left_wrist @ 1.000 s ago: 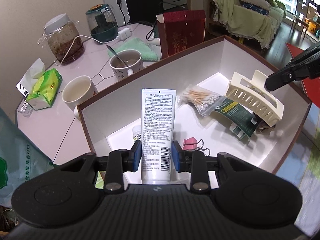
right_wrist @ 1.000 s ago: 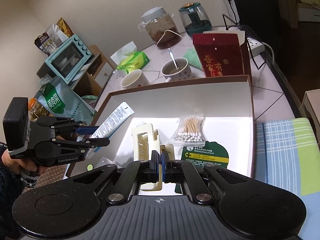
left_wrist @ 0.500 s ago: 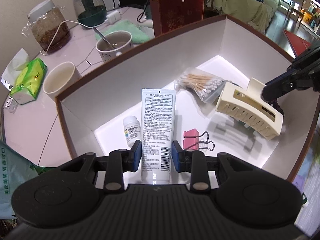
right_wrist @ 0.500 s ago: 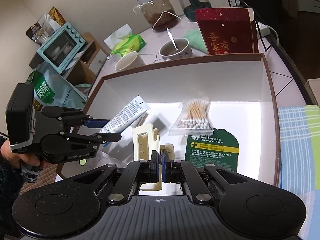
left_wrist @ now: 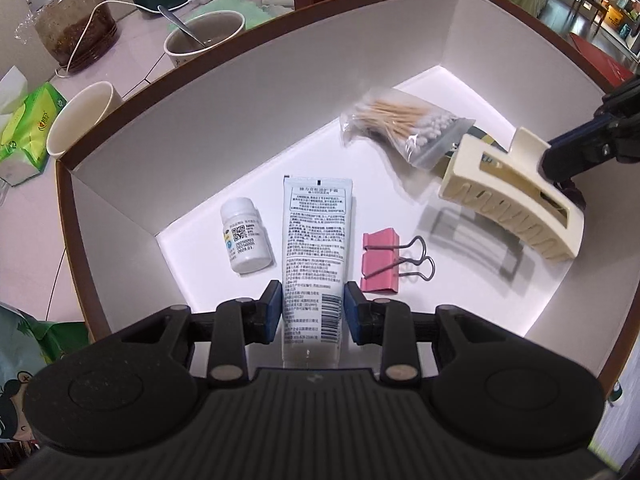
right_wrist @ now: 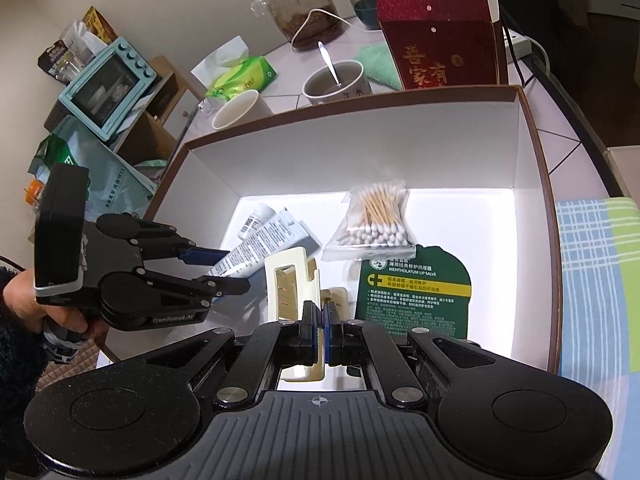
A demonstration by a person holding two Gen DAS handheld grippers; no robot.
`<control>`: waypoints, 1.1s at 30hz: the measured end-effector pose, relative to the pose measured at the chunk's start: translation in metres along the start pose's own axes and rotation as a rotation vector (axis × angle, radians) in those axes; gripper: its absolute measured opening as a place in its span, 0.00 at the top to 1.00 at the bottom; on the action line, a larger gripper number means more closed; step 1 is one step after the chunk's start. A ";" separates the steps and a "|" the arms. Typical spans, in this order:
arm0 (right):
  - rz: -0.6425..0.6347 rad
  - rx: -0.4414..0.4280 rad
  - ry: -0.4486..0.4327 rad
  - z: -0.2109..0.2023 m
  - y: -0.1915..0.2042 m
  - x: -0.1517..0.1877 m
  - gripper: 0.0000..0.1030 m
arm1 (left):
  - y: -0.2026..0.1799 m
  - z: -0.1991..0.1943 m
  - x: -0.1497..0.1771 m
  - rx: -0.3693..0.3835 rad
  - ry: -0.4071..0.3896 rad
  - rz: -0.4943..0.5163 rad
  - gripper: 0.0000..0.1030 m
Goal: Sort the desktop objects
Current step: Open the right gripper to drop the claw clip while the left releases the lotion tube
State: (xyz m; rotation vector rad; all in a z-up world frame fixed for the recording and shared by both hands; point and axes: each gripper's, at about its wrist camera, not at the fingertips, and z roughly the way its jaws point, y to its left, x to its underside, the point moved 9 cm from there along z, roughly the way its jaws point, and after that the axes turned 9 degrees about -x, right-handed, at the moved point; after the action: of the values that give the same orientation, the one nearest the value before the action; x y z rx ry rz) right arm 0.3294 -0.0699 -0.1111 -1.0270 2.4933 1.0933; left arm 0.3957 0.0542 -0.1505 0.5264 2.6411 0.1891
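We hold a white squeeze tube printed with black text (left_wrist: 314,256) in our left claw (left_wrist: 313,312), whose blue-padded fingers (left_wrist: 271,308) press on either side of the tube's lower end, and the tube hangs low over the bright floor of a large white box with a brown rim (left_wrist: 248,148). Our right claw (right_wrist: 320,330) is clamped on the grip tab of a cream plastic hair clip (right_wrist: 290,280), which it holds inside the same box, above its floor, where it casts a shadow. On the box floor, a small white pill bottle (left_wrist: 245,236) lies just left of the tube and a pink binder clip with wire handles (left_wrist: 382,262) lies just right of it. Farther in lies a clear bag of cotton swabs with wooden sticks (left_wrist: 396,128), partly resting on a dark green lip salve card (right_wrist: 414,292). Beyond the box, on the pale desk (left_wrist: 36,208), stand a cream cup (left_wrist: 82,116), a mug with a spoon (left_wrist: 204,38) and a green tissue pack (left_wrist: 26,128).
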 end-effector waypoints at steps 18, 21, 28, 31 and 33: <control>-0.193 0.053 0.160 0.026 0.015 0.020 0.99 | 0.008 -0.029 0.003 -0.012 -0.044 -0.042 0.72; -0.296 0.085 0.182 0.032 0.023 0.023 0.99 | 0.010 -0.032 0.004 -0.014 -0.052 -0.046 0.73; -0.411 0.099 0.187 0.043 0.036 0.024 0.99 | 0.010 -0.037 0.006 -0.014 -0.062 -0.054 0.73; -0.428 0.111 0.173 0.046 0.035 0.022 0.98 | 0.010 -0.039 0.006 -0.011 -0.066 -0.059 0.73; -0.406 0.108 0.180 0.046 0.032 0.022 0.98 | 0.010 -0.041 0.007 -0.010 -0.069 -0.060 0.73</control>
State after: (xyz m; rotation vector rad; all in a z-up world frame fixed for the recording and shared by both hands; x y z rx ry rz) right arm 0.2886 -0.0332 -0.1357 -1.5683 2.2908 0.7647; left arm 0.3750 0.0643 -0.1145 0.4417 2.5834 0.1621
